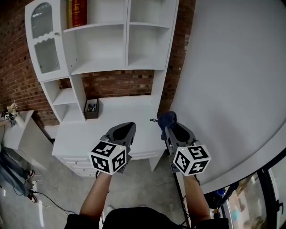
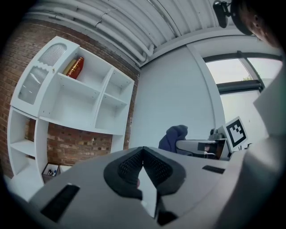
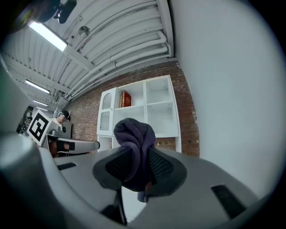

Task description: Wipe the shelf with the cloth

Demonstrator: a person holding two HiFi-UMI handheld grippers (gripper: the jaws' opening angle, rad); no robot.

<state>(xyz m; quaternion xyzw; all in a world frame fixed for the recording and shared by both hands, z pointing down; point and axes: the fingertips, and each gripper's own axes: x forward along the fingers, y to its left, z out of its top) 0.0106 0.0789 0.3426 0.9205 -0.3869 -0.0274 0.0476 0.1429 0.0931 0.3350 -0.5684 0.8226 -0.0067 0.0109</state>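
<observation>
A white shelf unit (image 1: pixel 111 67) stands against the brick wall, over a white desk top (image 1: pixel 111 120). My right gripper (image 1: pixel 170 127) is shut on a bunched dark blue cloth (image 1: pixel 167 118), which pokes out past its jaws (image 3: pixel 134 138). It hangs over the desk's right front corner, short of the shelves. My left gripper (image 1: pixel 125 132) hovers over the desk's front edge with its jaws closed and nothing between them (image 2: pixel 143 163). The cloth (image 2: pixel 173 136) also shows in the left gripper view, to the right.
A red-and-gold tin (image 1: pixel 77 12) stands on the top shelf beside a glass-fronted door (image 1: pixel 44 38). A small dark box (image 1: pixel 91 108) of items sits on the desk by the left uprights. A pale wall (image 1: pixel 232 80) rises on the right. Drawers (image 1: pixel 80 165) lie below.
</observation>
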